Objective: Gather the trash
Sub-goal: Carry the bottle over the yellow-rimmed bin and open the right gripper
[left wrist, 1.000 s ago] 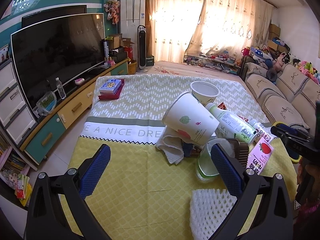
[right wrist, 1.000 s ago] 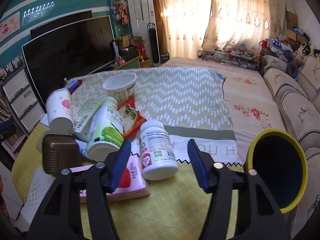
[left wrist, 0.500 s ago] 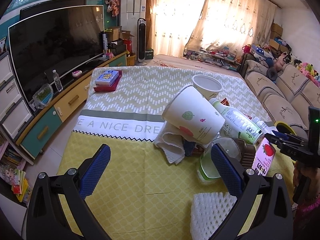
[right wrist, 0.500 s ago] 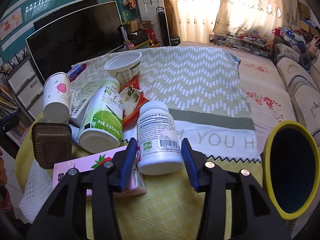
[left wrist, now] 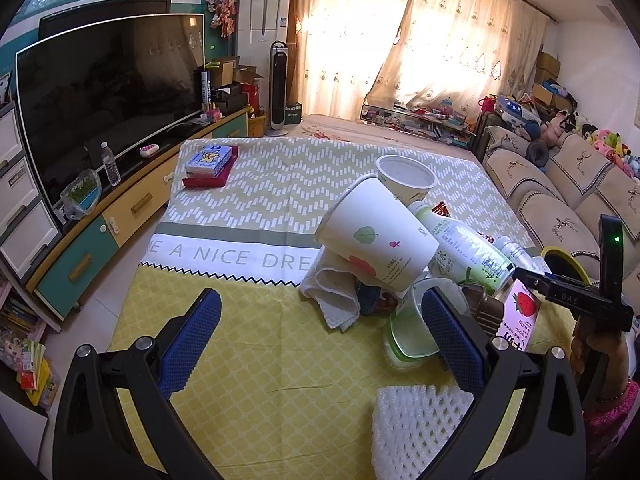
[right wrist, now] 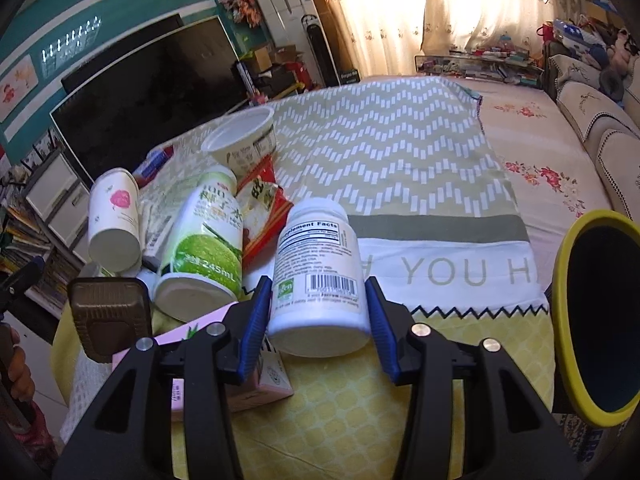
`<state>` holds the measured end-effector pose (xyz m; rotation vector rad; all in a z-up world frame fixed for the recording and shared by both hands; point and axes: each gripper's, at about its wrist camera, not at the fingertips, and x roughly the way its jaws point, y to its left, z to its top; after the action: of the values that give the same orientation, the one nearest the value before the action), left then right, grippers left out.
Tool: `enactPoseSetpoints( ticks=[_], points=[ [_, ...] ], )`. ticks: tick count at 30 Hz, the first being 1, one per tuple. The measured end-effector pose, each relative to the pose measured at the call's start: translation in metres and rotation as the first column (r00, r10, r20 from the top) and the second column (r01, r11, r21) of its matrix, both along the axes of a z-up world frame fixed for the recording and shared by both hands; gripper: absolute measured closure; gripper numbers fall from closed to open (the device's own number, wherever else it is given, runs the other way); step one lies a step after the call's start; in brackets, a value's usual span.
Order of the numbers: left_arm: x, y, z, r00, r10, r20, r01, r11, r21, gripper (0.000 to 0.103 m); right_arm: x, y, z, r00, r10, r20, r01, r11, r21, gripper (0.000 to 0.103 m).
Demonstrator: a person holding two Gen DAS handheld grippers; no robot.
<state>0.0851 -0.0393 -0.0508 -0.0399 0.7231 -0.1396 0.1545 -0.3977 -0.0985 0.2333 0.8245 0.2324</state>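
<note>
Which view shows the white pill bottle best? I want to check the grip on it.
The right wrist view: the pill bottle lies front and centre, label readable, with the right gripper jaws closed against its sides. The left wrist view shows only its top end, mostly hidden behind the green drink bottle.

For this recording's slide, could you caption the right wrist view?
Right gripper fingers closed on a white supplement bottle lying on the yellow tablecloth, yellow-rimmed bin waiting alongside.
</note>
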Motion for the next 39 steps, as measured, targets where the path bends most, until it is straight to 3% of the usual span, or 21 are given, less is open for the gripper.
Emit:
enactPoseSetpoints(
  ticks=[7, 12, 15, 23, 31, 34, 39],
  points=[
    [-0.004, -0.004, 0.003, 1.0, -0.02, 0.016, 0.02, 1.0, 0.002, 0.004, -0.024, -0.004, 0.023, 0.996, -0.031, 0.085, 0.031, 1.0, 0.0, 0.058],
    [-0.006, -0.011, 0.003, 0.999, -0.049, 0.02, 0.049, 0.999, 0.004, 0.004, -0.042, -0.041, 0.034, 0.979, -0.154, 0.132, 0.155, 0.988, 0.001, 0.058],
    [-0.008, -0.016, 0.003, 0.997, -0.07, 0.023, 0.07, 0.998, 0.009, 0.004, -0.049, -0.081, 0.029, 0.956, -0.272, 0.114, 0.274, 0.962, -0.005, 0.058],
    [-0.013, -0.036, 0.004, 0.989, -0.144, 0.037, 0.144, 0.99, 0.008, 0.004, -0.059, -0.181, -0.009, 0.851, -0.525, 0.009, 0.524, 0.849, -0.063, 0.058],
    [-0.02, -0.055, 0.007, 0.978, -0.205, 0.045, 0.204, 0.979, 0.019, 0.004, -0.05, -0.218, -0.043, 0.798, -0.6, -0.055, 0.592, 0.798, -0.118, 0.057],
    [-0.02, -0.056, 0.008, 0.977, -0.208, 0.043, 0.207, 0.978, 0.012, 0.004, -0.047, -0.214, -0.044, 0.794, -0.606, -0.047, 0.598, 0.792, -0.122, 0.051],
    [-0.022, -0.057, 0.006, 0.969, -0.244, 0.031, 0.244, 0.97, -0.017, 0.004, -0.047, -0.204, -0.032, 0.801, -0.599, -0.005, 0.594, 0.795, -0.125, 0.051]
  ],
)
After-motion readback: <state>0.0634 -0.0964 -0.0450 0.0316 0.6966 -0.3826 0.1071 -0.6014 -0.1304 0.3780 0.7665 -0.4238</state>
